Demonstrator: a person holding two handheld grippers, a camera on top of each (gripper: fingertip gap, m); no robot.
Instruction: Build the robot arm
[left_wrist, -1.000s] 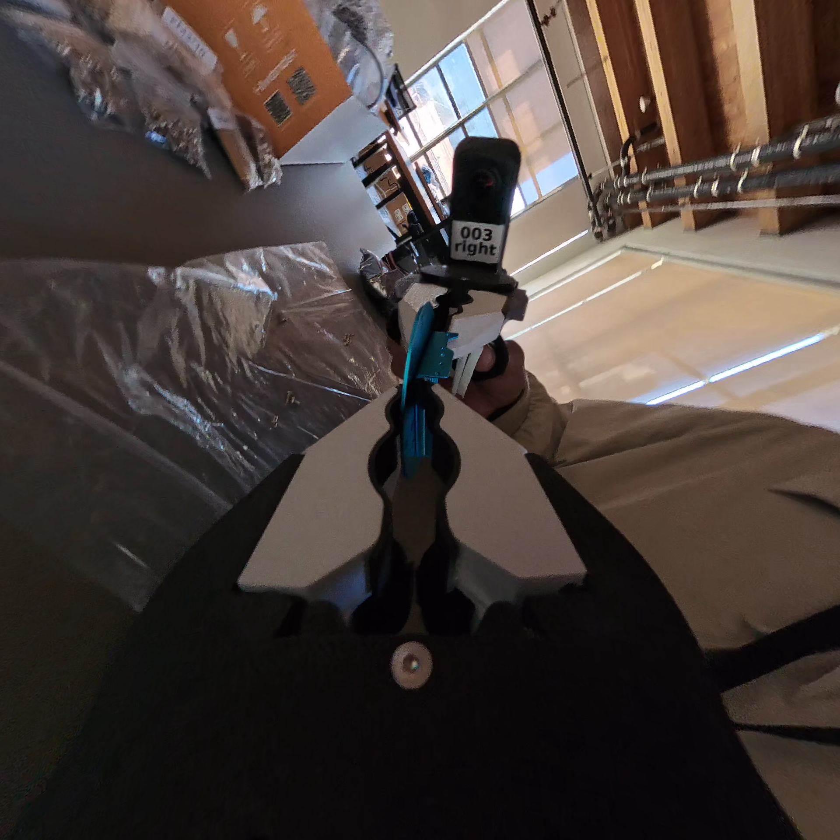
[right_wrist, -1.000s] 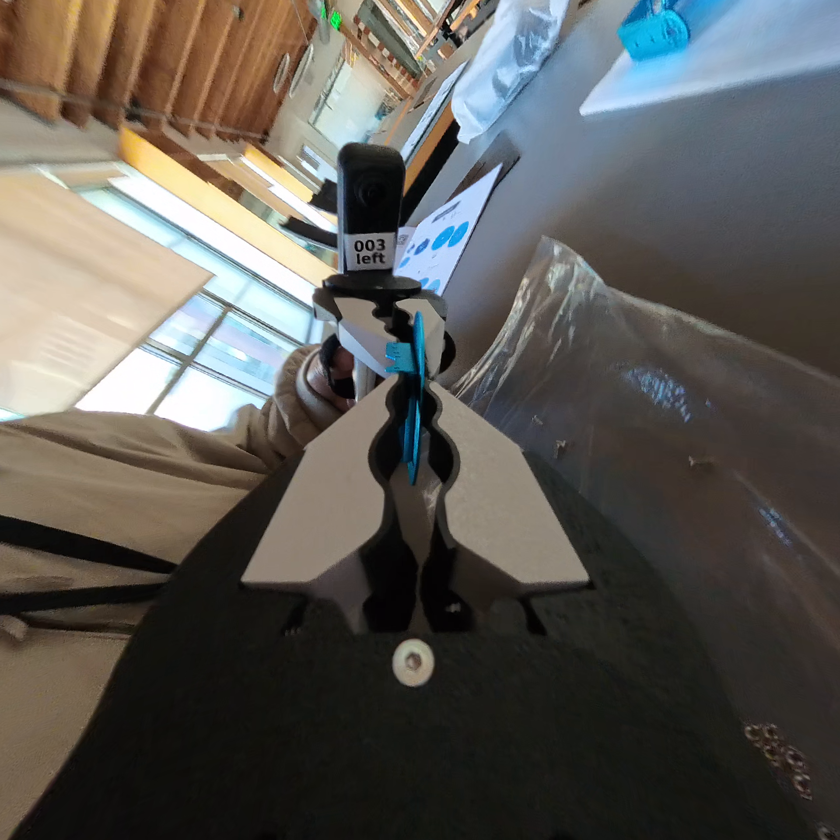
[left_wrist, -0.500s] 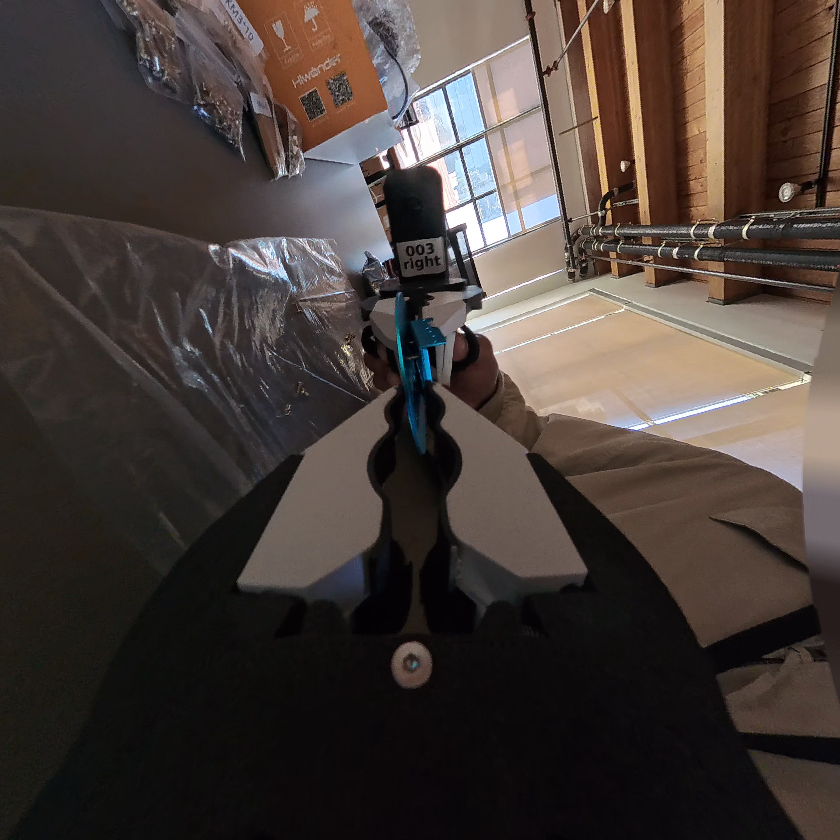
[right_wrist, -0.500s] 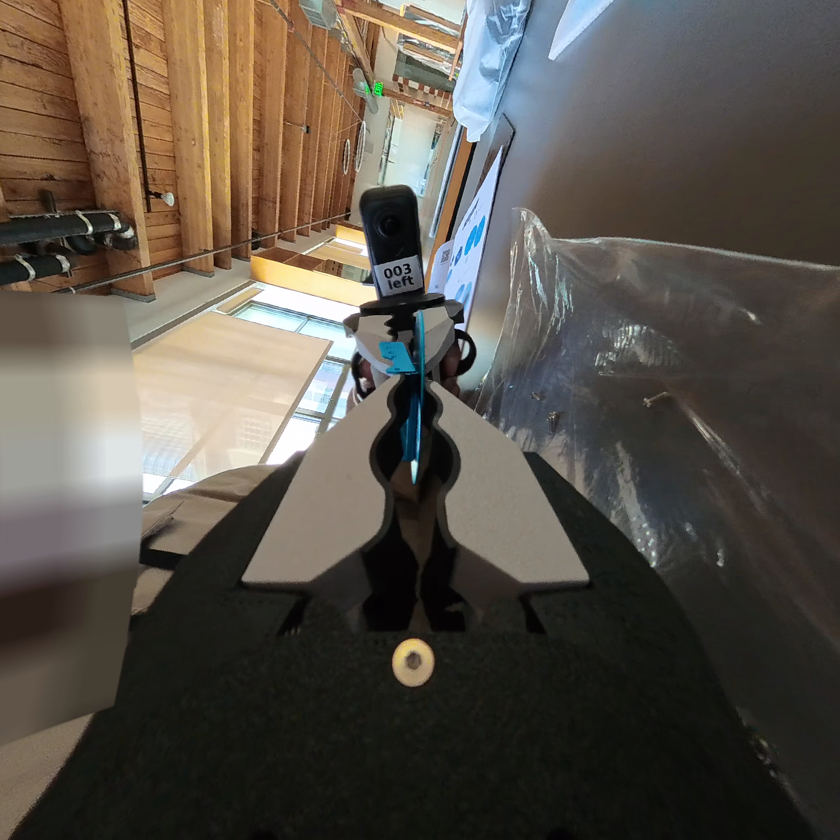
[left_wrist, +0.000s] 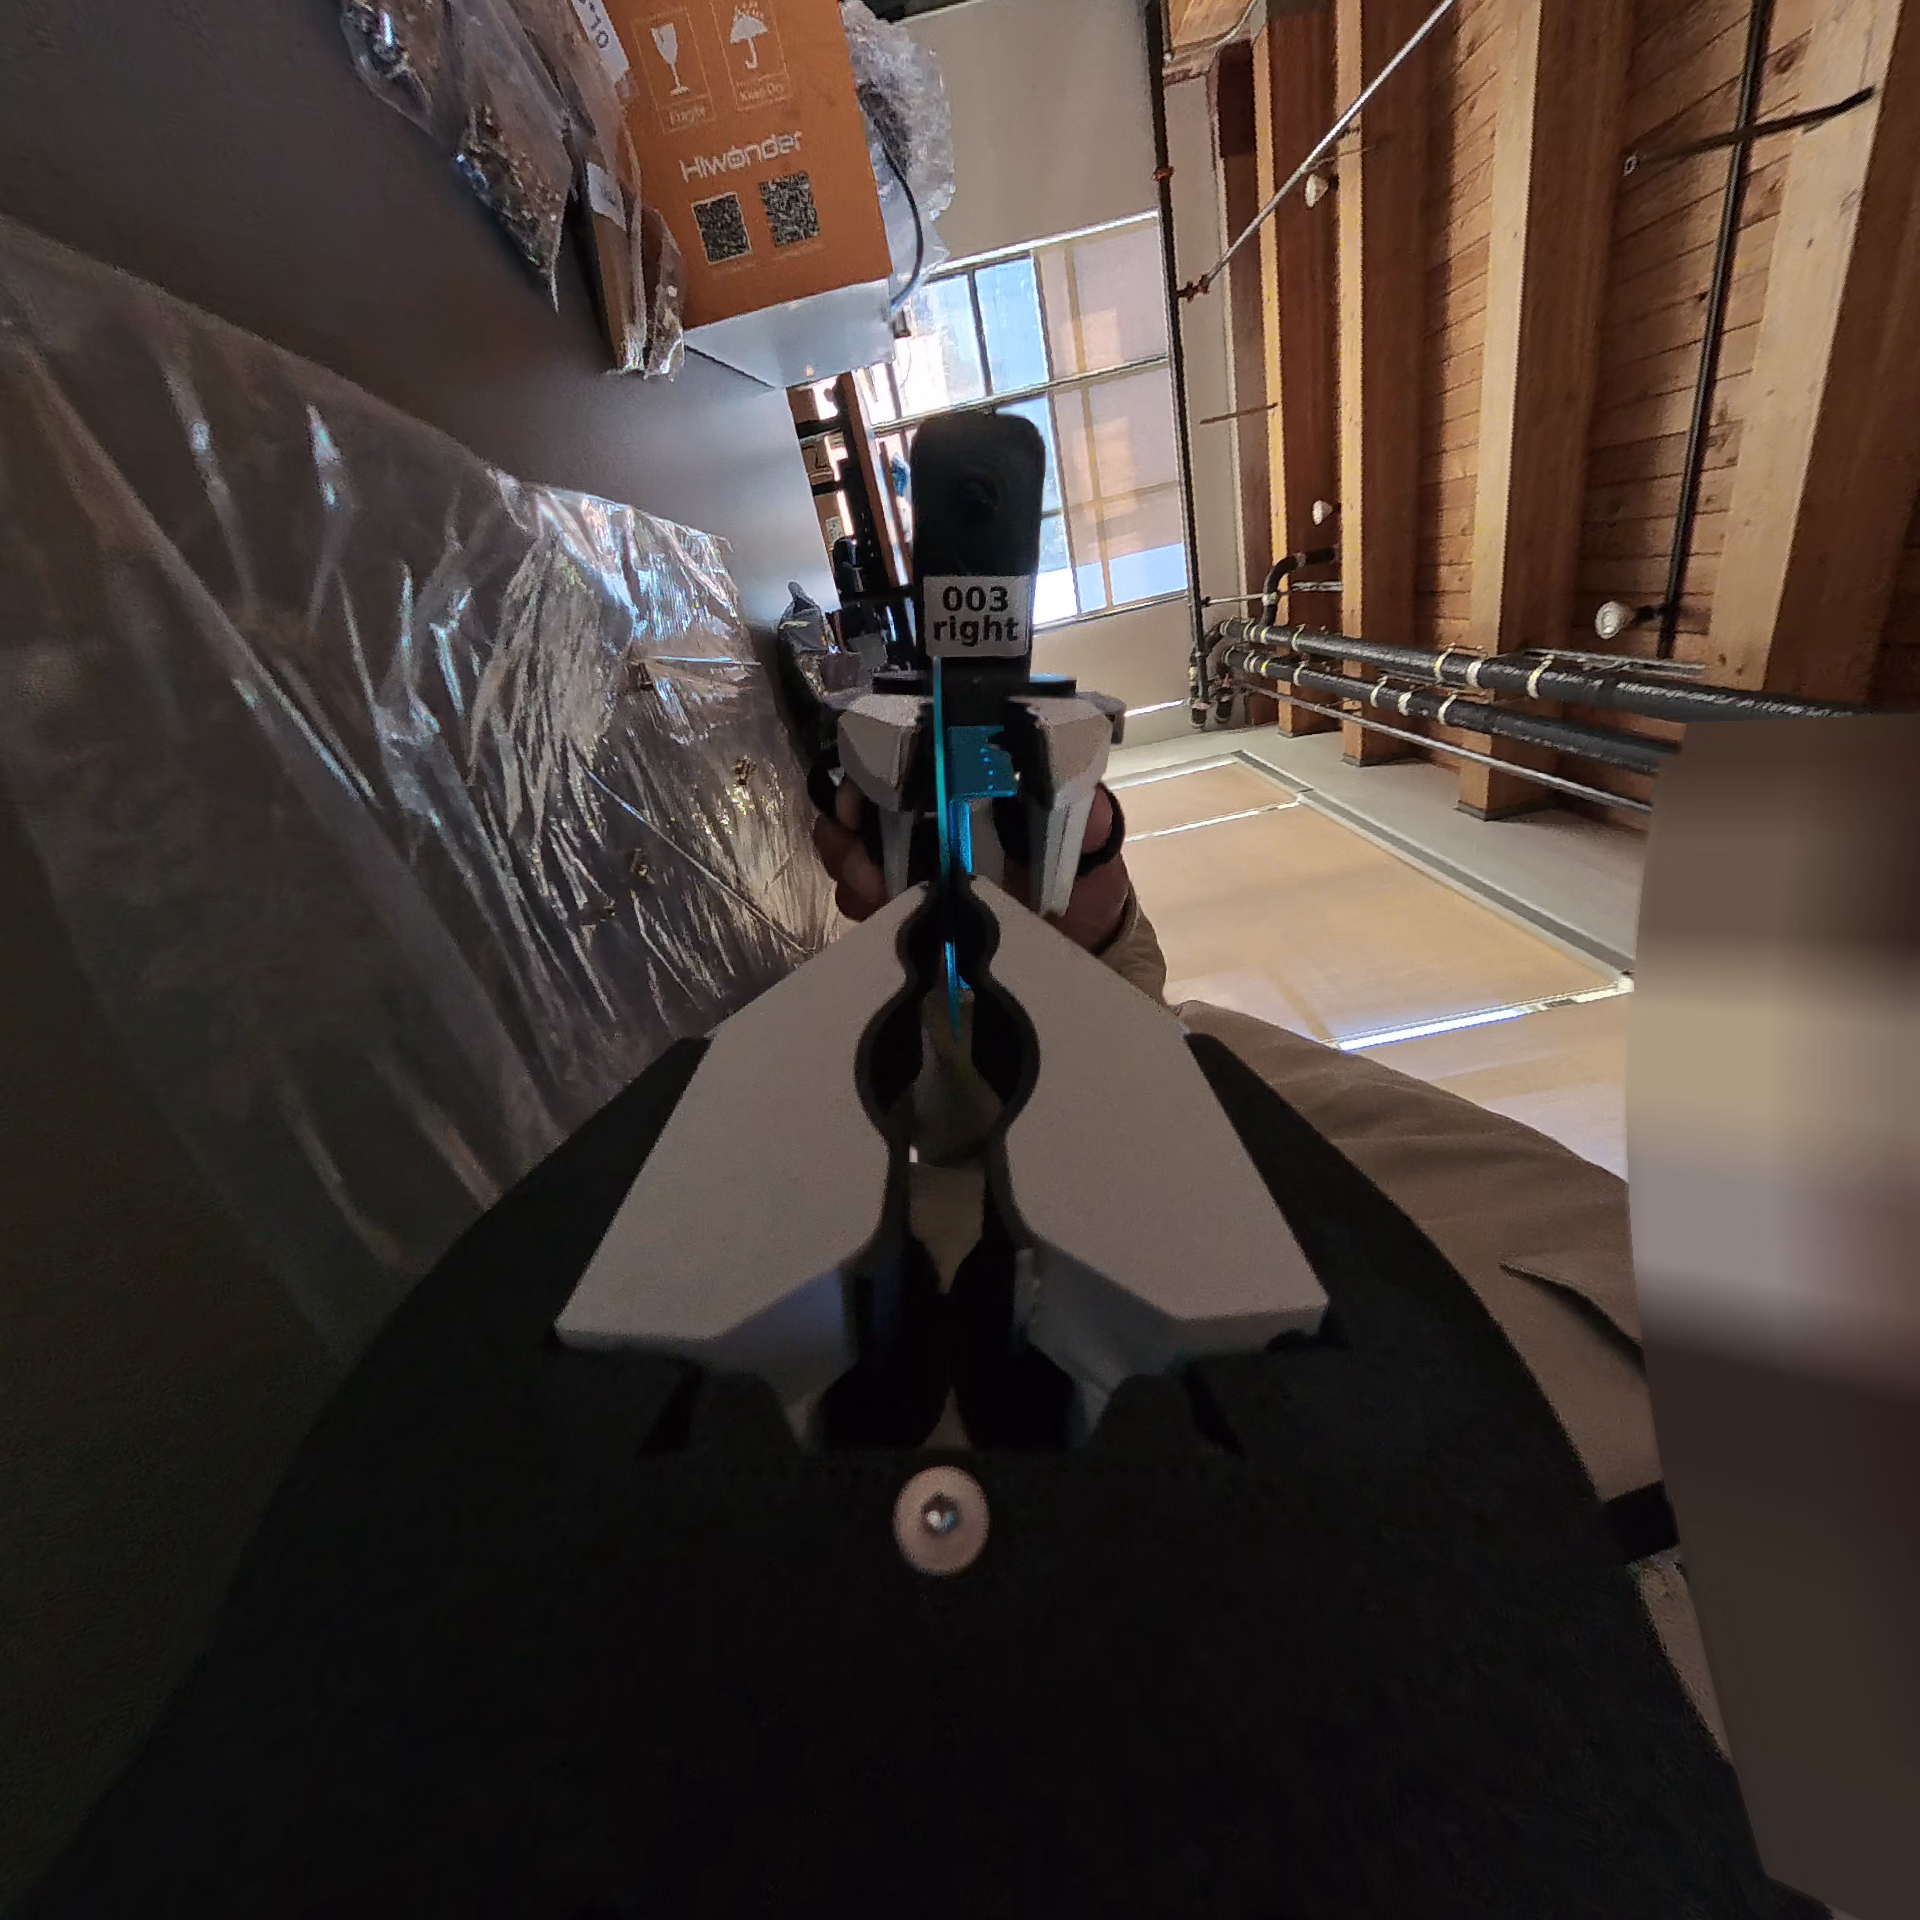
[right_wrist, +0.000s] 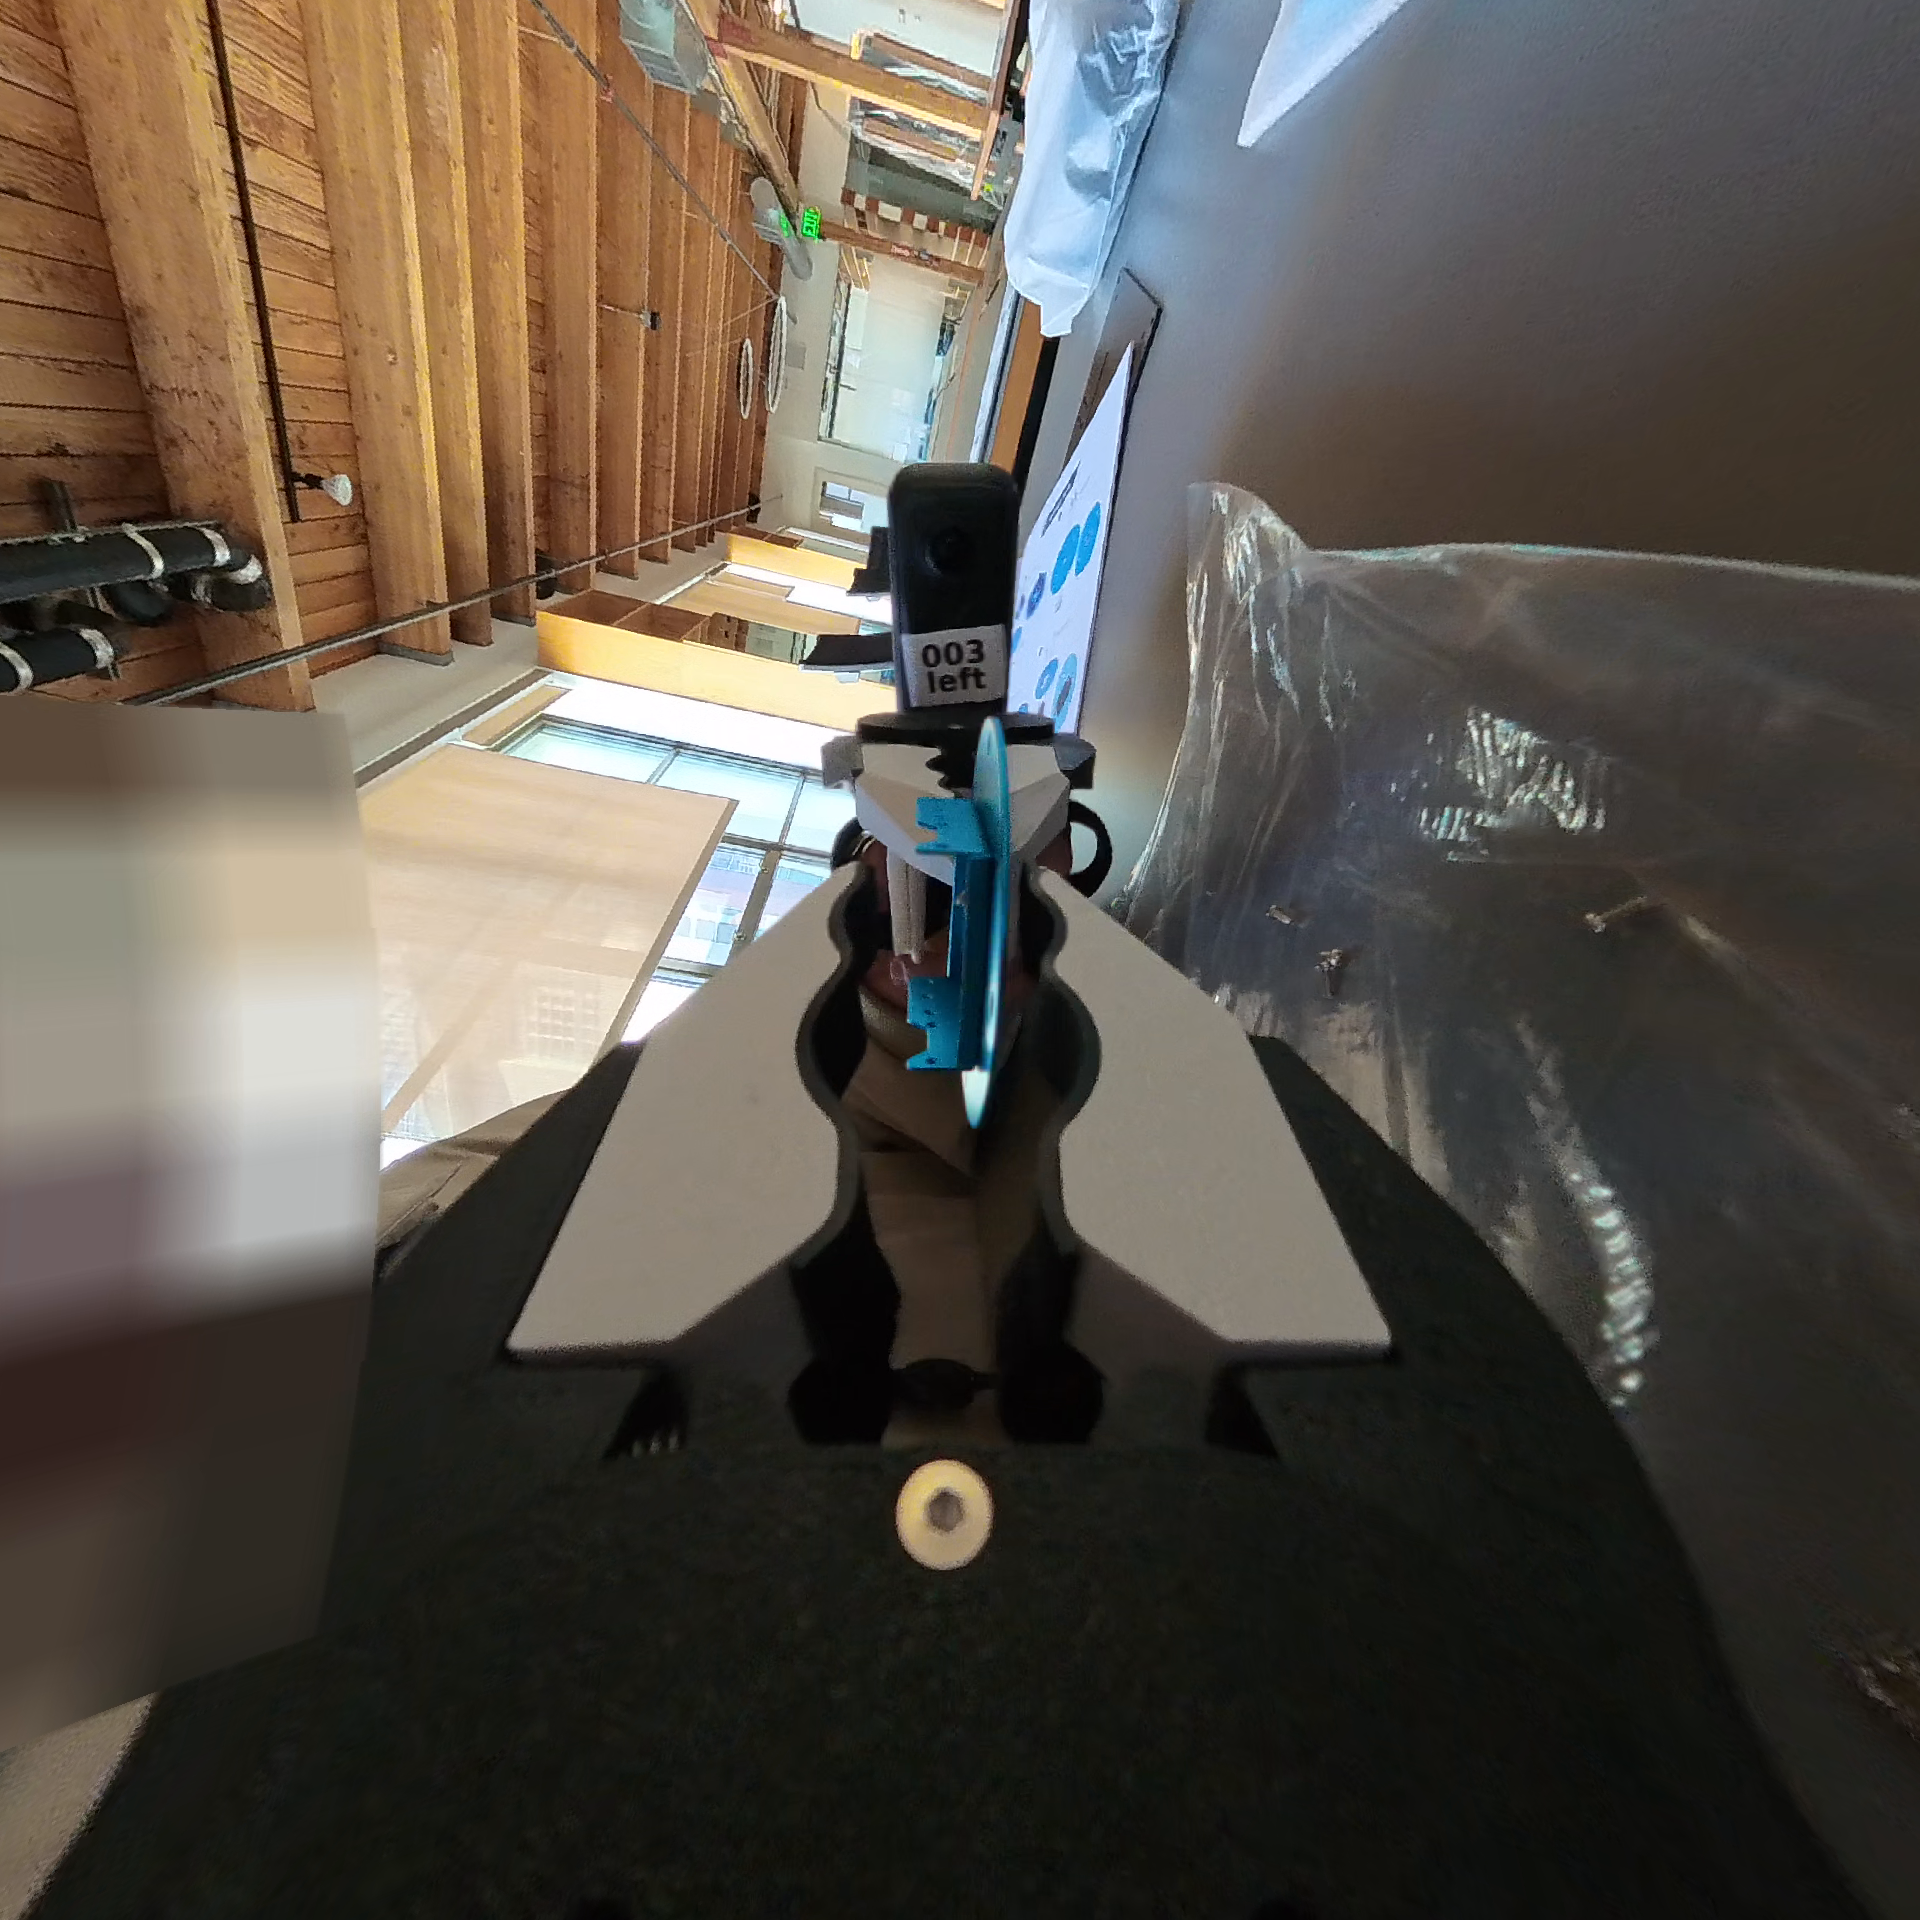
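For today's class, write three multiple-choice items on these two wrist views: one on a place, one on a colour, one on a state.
1. In the left wrist view, the orange cardboard box sits:
A upper left; B lower right; C centre.
2. The metal disc-and-bracket part is:
A red; B blue; C green.
3. The left gripper is:
A wide open; B shut on the part; C out of view.

Answers: 1 A, it stands above the clear plastic bag; 2 B, both views show it blue; 3 B, its fingertips pinch the disc's edge.
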